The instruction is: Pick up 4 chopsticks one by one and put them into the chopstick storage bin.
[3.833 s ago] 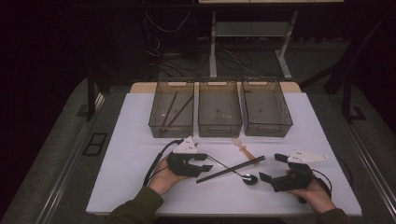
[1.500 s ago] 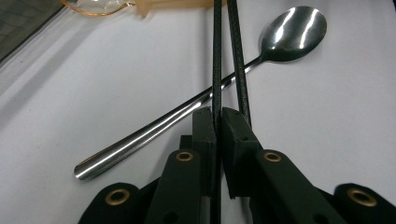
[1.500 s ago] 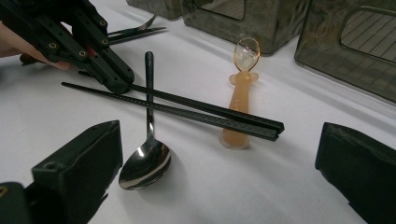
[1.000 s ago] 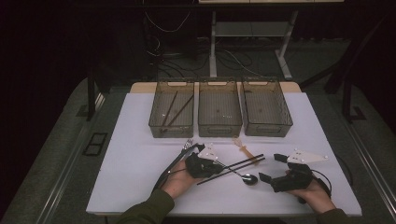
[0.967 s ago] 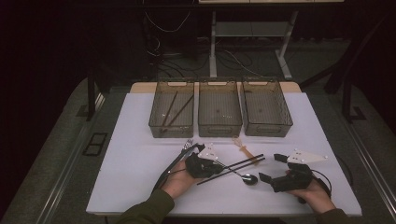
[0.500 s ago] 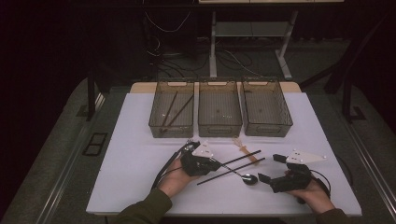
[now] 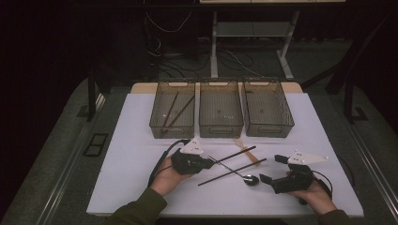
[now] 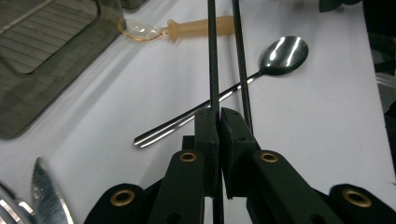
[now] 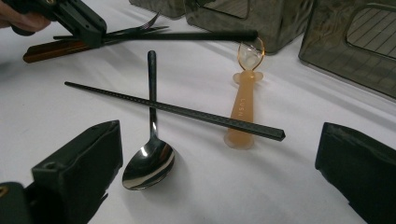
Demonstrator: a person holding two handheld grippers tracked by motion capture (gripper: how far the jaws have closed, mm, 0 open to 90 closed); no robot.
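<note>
My left gripper point(image 7: 211, 162) point(image 8: 219, 114) is shut on one end of a black chopstick point(image 7: 234, 154) point(image 8: 212, 56), held a little above the white table and pointing right, toward the bins. In the right gripper view that left gripper point(image 9: 88, 28) holds the same chopstick point(image 9: 196, 35) level. A second black chopstick point(image 7: 232, 172) point(image 9: 177, 109) lies flat, crossing the handle of a steel spoon point(image 7: 251, 179) point(image 9: 149, 163). An orange plastic spoon point(image 7: 245, 151) point(image 9: 243, 107) lies beyond them. At the right, my right gripper point(image 7: 272, 169) point(image 9: 219, 135) rests open, its jaws wide apart with nothing between them.
Three smoked plastic bins stand in a row at the back: the left bin point(image 7: 155, 123) holds two dark chopsticks, the middle bin point(image 7: 220, 129) and right bin point(image 7: 287, 123) look bare. A fork point(image 9: 144, 25) and a brown-handled utensil point(image 9: 46, 50) lie by the left gripper.
My left gripper has drawn back to the left and risen, lifting the gripped chopstick away from the one left lying on the table. The right gripper has stayed put.
</note>
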